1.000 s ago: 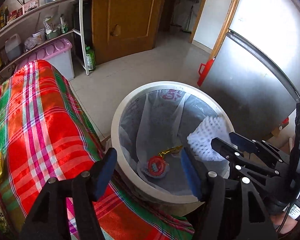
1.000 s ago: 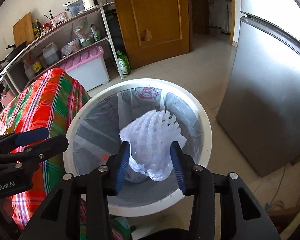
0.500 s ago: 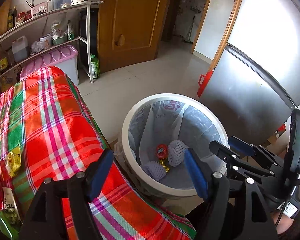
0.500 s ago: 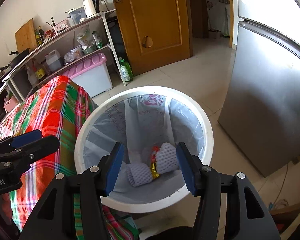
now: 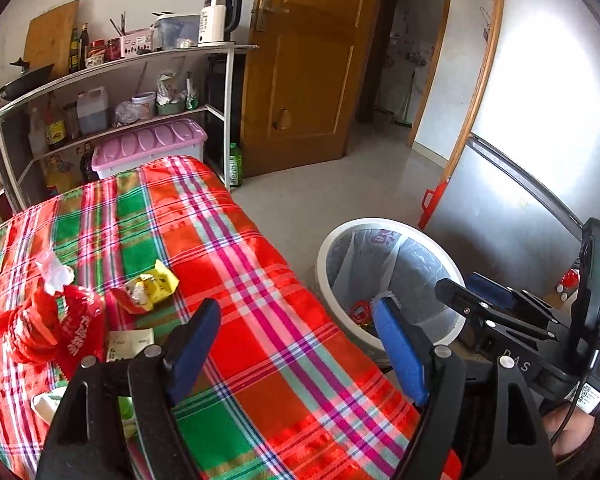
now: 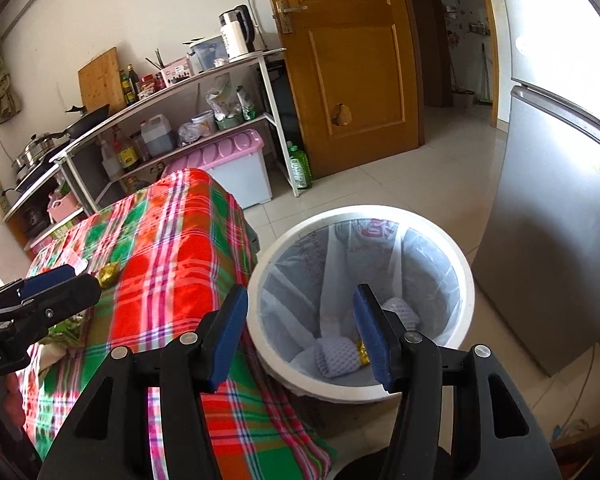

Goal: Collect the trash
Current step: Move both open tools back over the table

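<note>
Both grippers empty: left gripper (image 5: 296, 350) jaws opening, right gripper (image 6: 298, 336) spread. Next, approach the yellow wrapper (image 5: 154, 286), left of the bin (image 5: 320, 264), squarely from above.

The table cloth (image 5: 260, 300) in the middle of the frame is woven cloth, soft and matt. The bin (image 6: 364, 390) at lower right is smooth white plastic with a thin, shiny plastic bag (image 6: 428, 264) inside. The foam nets (image 6: 336, 356) look soft and bumpy. The door (image 6: 352, 60) up top is glossy wood. The fridge (image 6: 540, 248) at right is smooth grey metal.
</note>
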`<act>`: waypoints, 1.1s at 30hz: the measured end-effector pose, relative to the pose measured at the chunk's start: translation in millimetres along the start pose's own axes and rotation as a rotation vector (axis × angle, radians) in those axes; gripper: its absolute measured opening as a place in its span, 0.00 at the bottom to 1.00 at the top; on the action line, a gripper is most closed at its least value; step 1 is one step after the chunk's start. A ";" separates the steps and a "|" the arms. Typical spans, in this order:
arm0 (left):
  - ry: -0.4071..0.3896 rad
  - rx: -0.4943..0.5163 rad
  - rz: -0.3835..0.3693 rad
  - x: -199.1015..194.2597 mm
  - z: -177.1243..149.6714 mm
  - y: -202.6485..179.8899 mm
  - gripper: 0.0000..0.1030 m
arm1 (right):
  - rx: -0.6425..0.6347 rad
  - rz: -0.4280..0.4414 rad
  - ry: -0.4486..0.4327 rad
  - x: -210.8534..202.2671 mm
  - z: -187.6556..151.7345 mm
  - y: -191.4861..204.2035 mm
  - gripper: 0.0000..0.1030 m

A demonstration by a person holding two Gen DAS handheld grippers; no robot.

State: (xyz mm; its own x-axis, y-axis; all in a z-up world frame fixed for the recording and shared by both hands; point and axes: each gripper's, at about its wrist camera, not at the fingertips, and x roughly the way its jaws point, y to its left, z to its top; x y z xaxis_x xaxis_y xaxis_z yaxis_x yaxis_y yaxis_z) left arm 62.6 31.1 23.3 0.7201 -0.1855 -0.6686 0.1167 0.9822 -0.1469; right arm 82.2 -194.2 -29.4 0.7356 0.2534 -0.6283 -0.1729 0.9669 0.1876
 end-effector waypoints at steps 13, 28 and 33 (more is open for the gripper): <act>-0.058 -0.105 0.149 -68.0 -40.4 84.9 0.82 | -0.116 0.181 -0.022 -14.1 -9.1 82.9 0.54; -0.033 -0.248 0.237 -92.8 -86.8 163.0 0.82 | -0.227 0.290 0.040 1.4 -27.8 154.2 0.54; -0.018 -0.244 0.219 -88.1 -91.8 176.8 0.84 | -0.250 0.381 0.088 11.2 -33.3 176.5 0.54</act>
State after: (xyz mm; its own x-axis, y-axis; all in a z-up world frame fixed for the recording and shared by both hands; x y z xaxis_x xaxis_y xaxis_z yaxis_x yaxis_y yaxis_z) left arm -43.1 218.5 -10.7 0.7219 0.0322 -0.6912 -0.2083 0.9627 -0.1726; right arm 38.1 -19.7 -28.4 0.5323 0.5832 -0.6136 -0.5807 0.7790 0.2366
